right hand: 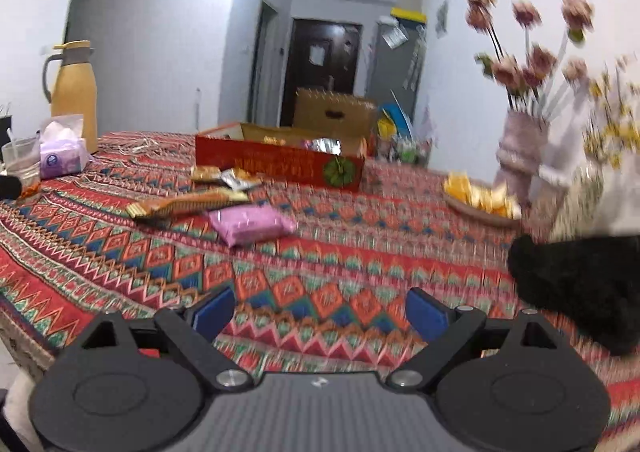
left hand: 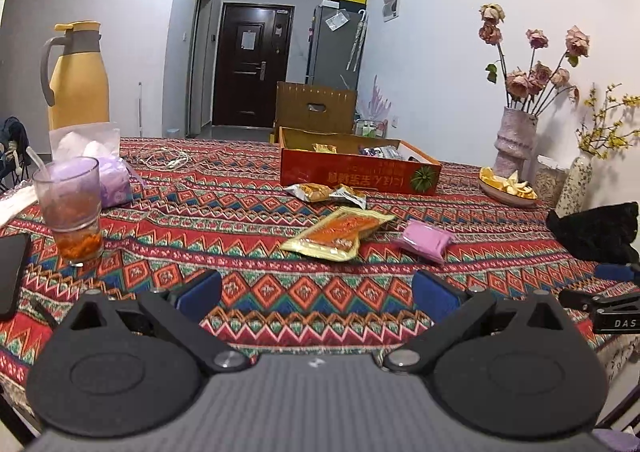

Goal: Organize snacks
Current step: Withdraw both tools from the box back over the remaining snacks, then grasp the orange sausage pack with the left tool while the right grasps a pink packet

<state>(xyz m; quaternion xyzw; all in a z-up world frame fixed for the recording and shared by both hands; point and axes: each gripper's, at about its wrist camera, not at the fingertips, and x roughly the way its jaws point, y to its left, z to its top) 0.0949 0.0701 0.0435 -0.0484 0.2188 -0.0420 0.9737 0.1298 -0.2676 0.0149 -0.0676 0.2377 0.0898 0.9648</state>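
Both tools stand spread wide with nothing between the blue pads: my left tool [left hand: 318, 298] and my right tool [right hand: 320, 312] each hang over bare patterned cloth at the near edge of the bench [left hand: 248, 292]. Ahead lie the loose snacks; the pink packet [right hand: 250, 226] is nearest my right tool, forward and a little to its left, its long axis running roughly crosswise to my fingers; the long gold-and-orange packet [left hand: 340, 234] lies straight ahead of my left tool, slanting away to the right; two small packets [left hand: 326, 192] sit beyond it, just beside the red box [left hand: 360, 174], which already holds some snacks. I judge the right hand better placed for the pink packet. Gold characters on the box front read upside down and I cannot make them out; "DAS" shows on the other tool at the left view's edge.
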